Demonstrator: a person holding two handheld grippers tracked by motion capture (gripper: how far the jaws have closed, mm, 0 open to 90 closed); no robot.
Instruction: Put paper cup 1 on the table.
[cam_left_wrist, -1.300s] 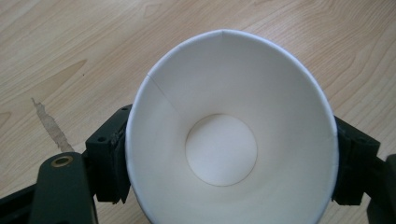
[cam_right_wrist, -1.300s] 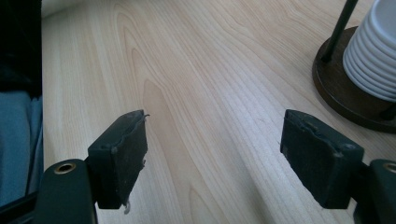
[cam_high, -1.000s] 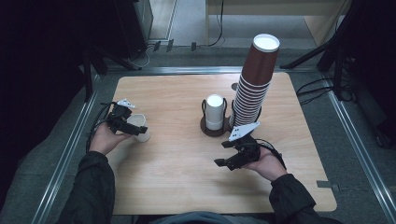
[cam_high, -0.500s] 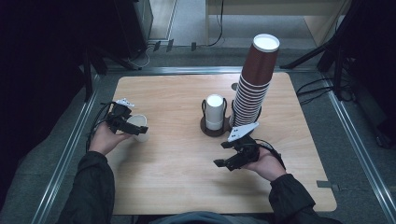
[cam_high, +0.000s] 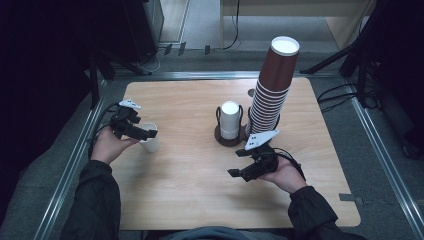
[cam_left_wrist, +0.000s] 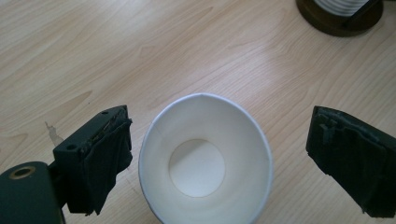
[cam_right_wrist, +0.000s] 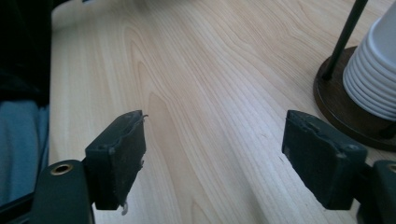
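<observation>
In the high view, the left gripper (cam_high: 142, 131) sits over a white paper cup (cam_high: 151, 142) standing upright on the counter (cam_high: 190, 200), its jaws spread to either side of the cup's rim. The right gripper (cam_high: 239, 172) hovers above bare wood, jaws released and holding nothing, just in front of a dark cup holder (cam_high: 230, 137) and a tall stack of brown cups (cam_high: 272, 90).

In the left gripper view, the cup (cam_left_wrist: 205, 161) stands between the parted jaws, nearer the left one, mouth up; whether either touches it I cannot tell.

In the right gripper view, the jaws stand wide apart over the counter (cam_right_wrist: 187, 93), with the holder's base (cam_right_wrist: 345, 116) beyond the right jaw.
</observation>
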